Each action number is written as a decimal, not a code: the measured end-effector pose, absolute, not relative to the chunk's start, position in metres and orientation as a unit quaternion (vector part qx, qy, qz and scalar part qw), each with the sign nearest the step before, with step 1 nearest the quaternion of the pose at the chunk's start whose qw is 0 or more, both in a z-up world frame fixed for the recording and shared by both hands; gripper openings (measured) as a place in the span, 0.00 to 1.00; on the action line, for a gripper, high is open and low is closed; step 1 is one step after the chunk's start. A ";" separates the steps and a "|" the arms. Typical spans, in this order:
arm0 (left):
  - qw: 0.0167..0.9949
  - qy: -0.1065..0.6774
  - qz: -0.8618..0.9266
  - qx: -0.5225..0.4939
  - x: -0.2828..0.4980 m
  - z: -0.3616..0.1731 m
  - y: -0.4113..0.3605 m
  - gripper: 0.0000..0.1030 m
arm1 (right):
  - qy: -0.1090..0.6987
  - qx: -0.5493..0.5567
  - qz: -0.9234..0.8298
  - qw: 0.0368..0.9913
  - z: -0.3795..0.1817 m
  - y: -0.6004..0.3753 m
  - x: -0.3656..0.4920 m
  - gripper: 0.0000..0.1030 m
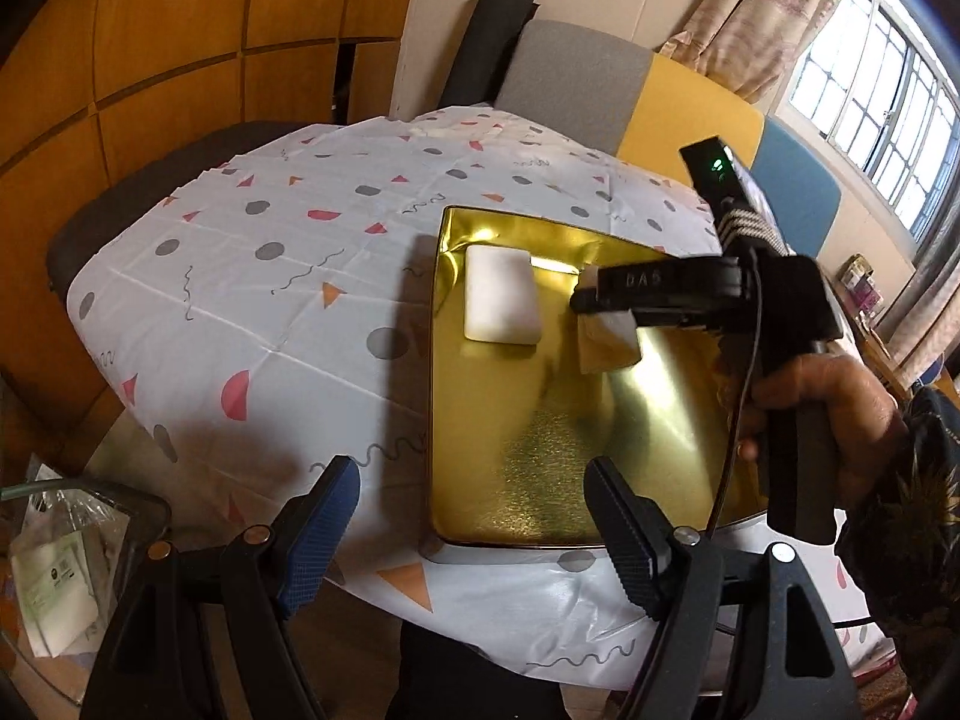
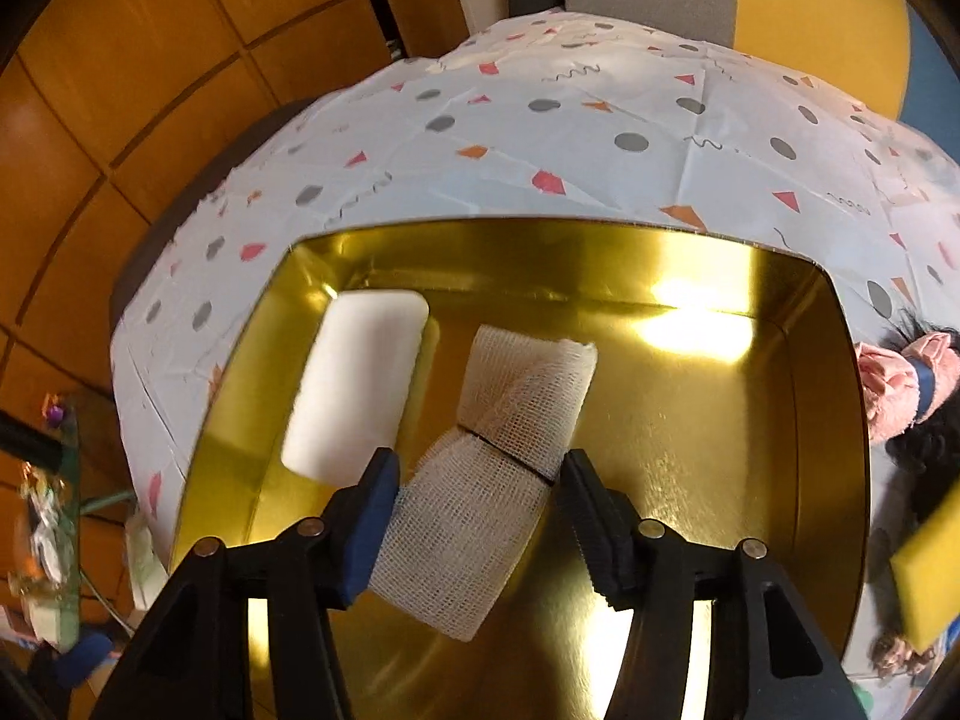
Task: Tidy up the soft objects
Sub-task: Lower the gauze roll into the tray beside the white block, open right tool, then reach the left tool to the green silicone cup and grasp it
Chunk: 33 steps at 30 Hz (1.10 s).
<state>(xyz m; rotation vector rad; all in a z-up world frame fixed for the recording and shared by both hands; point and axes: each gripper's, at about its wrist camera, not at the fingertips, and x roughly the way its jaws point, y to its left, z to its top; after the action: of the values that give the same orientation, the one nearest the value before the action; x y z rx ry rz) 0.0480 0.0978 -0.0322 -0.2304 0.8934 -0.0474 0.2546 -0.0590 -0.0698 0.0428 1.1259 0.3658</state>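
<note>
A gold tray (image 1: 480, 420) lies on the patterned tablecloth (image 1: 270, 276). A white foam block (image 1: 501, 294) lies in the tray's far left corner; it also shows in the right wrist view (image 2: 354, 378). My right gripper (image 2: 480, 510) is shut on a white gauze roll (image 2: 498, 450) and holds it over the gold tray (image 2: 750, 450), beside the block. In the left wrist view the right gripper (image 1: 591, 306) hangs over the tray with the gauze roll (image 1: 606, 342) in it. My left gripper (image 1: 474, 534) is open and empty at the tray's near edge.
A pink soft toy (image 2: 894, 390) and a yellow sponge (image 2: 927, 582) lie on the cloth right of the tray. A padded bench back (image 1: 660, 102) stands behind the table. A glass side table with papers (image 1: 66, 564) sits low on the left.
</note>
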 end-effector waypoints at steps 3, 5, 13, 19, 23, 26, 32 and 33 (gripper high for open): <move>0.898 0.427 -0.024 -0.106 0.047 -0.030 0.095 0.76 | 0.515 0.032 0.176 0.839 -0.059 -0.065 0.249 0.67; 0.899 0.425 -0.027 -0.100 0.046 -0.027 0.091 0.76 | 0.498 0.045 0.182 0.847 -0.049 -0.071 0.241 0.74; 0.902 0.423 -0.037 -0.072 0.042 -0.020 0.072 0.76 | 0.453 0.062 0.184 0.870 -0.019 -0.105 0.203 0.74; 0.904 0.420 -0.049 -0.056 0.035 -0.014 0.058 0.76 | 0.430 0.050 0.175 0.884 -0.007 -0.125 0.173 0.75; 0.905 0.421 -0.054 -0.040 0.032 -0.011 0.047 0.76 | 0.419 0.051 0.170 0.891 -0.004 -0.141 0.154 0.77; 0.905 0.419 -0.061 -0.031 0.029 -0.010 0.039 0.76 | 0.411 0.048 0.164 0.895 -0.003 -0.155 0.141 0.78; 0.904 0.420 -0.078 -0.013 0.027 -0.008 0.022 0.76 | 0.408 0.058 0.147 0.899 -0.005 -0.185 0.118 0.79; 0.904 0.420 -0.080 -0.010 0.026 -0.008 0.019 0.76 | 0.407 0.060 0.145 0.900 -0.005 -0.189 0.115 0.79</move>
<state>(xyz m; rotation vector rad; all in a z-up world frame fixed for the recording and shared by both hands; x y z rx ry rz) 0.0261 0.0188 -0.0077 -0.0197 0.8688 -0.1655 0.1153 -0.1888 -0.0053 0.1247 0.8433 0.2999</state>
